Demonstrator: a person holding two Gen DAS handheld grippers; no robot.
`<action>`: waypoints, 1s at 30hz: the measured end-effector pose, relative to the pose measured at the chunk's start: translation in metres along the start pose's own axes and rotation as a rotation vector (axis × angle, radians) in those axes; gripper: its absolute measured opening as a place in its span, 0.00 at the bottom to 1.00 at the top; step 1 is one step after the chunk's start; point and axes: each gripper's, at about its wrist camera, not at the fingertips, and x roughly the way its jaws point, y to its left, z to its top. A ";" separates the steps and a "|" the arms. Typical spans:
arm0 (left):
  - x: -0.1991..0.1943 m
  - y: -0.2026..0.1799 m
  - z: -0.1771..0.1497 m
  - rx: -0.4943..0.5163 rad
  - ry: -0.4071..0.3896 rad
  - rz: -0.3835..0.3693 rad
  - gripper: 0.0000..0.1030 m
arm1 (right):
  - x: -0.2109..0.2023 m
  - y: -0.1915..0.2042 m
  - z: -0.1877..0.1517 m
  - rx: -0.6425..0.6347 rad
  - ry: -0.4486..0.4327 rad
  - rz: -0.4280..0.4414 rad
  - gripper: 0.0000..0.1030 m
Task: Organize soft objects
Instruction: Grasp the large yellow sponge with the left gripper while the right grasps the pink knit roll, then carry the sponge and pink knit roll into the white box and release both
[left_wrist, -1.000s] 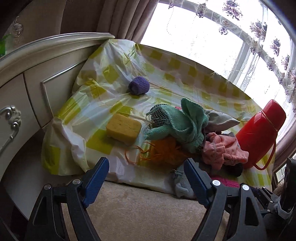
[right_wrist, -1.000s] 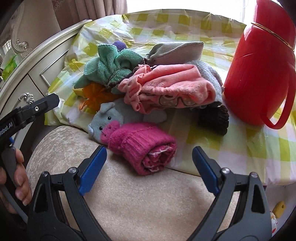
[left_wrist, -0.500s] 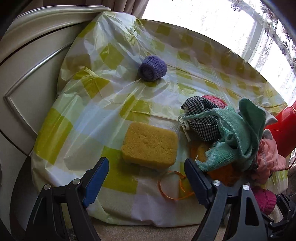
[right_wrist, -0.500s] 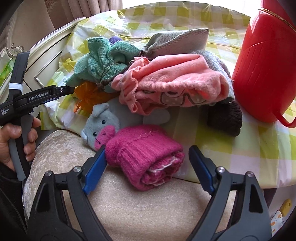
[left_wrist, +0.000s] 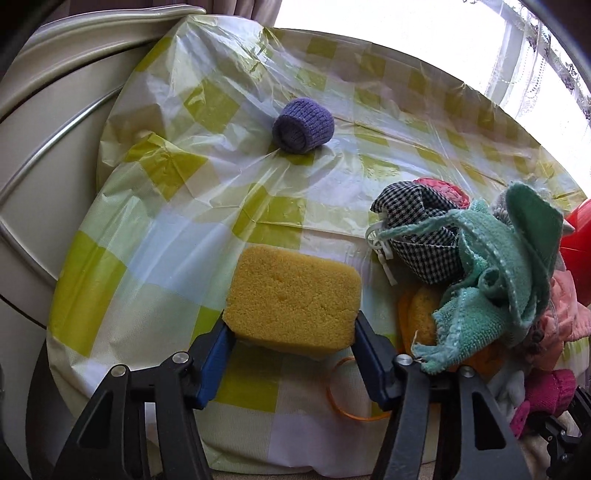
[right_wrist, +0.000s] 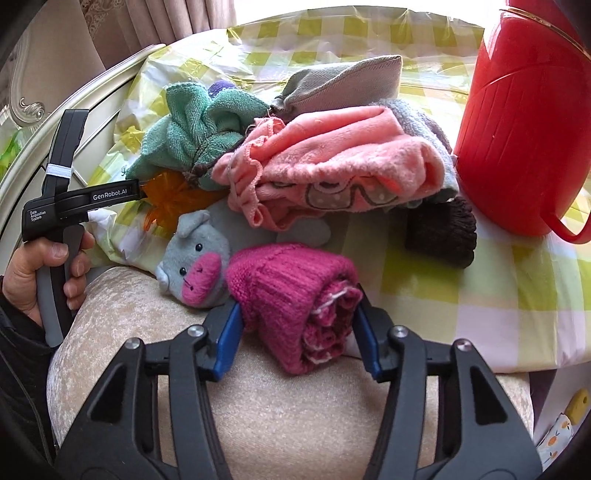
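My left claw has just been closing; its blue pads now press the short ends of the rectangular yellow sponge, long axis crosswise on the green-checked plastic sheet. My right claw has likewise closed onto the rolled magenta knitted sock, its rolled end facing me.

A glossy, creased plastic tablecloth is seen under a porous, matt yellow sponge and, behind it, a ribbed purple knit roll, while beside the sponge a fluffy green terry cloth is heaped.
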 end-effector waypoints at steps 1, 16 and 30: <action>-0.004 0.002 -0.001 -0.011 -0.009 0.006 0.60 | -0.002 0.000 -0.001 -0.001 -0.005 -0.001 0.53; -0.080 -0.015 -0.046 -0.029 -0.135 0.070 0.60 | -0.025 -0.002 -0.006 0.025 -0.069 0.022 0.44; -0.113 -0.121 -0.072 0.158 -0.151 -0.096 0.60 | -0.060 -0.029 -0.020 0.140 -0.126 0.055 0.44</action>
